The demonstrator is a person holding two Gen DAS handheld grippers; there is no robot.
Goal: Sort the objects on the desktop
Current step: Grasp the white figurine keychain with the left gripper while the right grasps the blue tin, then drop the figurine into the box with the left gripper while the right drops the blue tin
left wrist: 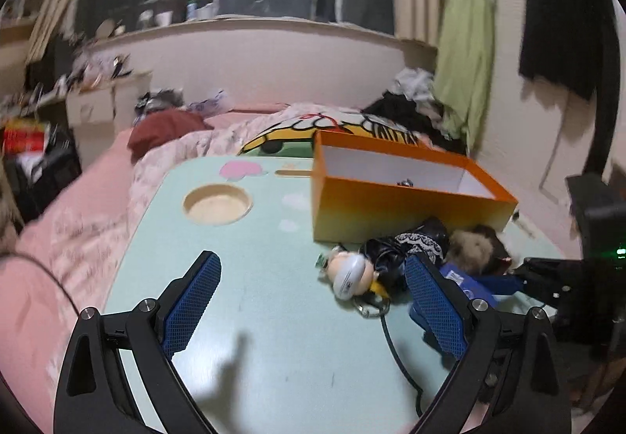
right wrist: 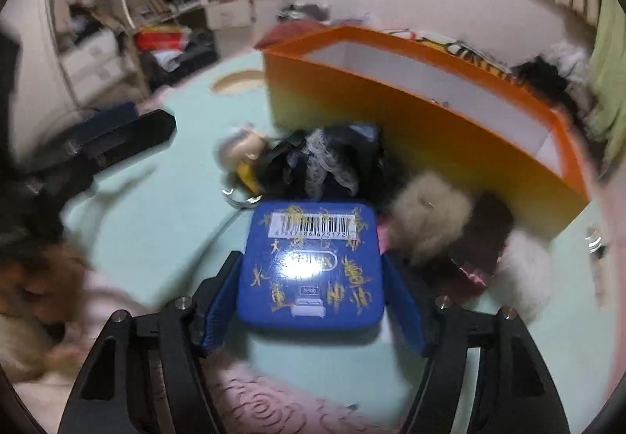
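Your left gripper [left wrist: 313, 293] is spread wide, nothing between the pads, over bare mint-green table [left wrist: 242, 336]. Your right gripper [right wrist: 313, 269] clamps the blue box [right wrist: 311, 265] by its two sides, low over the near table edge; the doll keychain [right wrist: 244, 152], black pouch [right wrist: 324, 160] and fur pompoms [right wrist: 430, 222] lie just beyond, the orange bin [right wrist: 430, 136] behind them. Risk: smooth glossy box, grip on its edges only, so a fast swing may slip it or clip the bin wall. Lap table on a pink bed [left wrist: 78, 199], cluttered bedroom.

One orange box [left wrist: 391, 211], one blue tin [right wrist: 311, 265]
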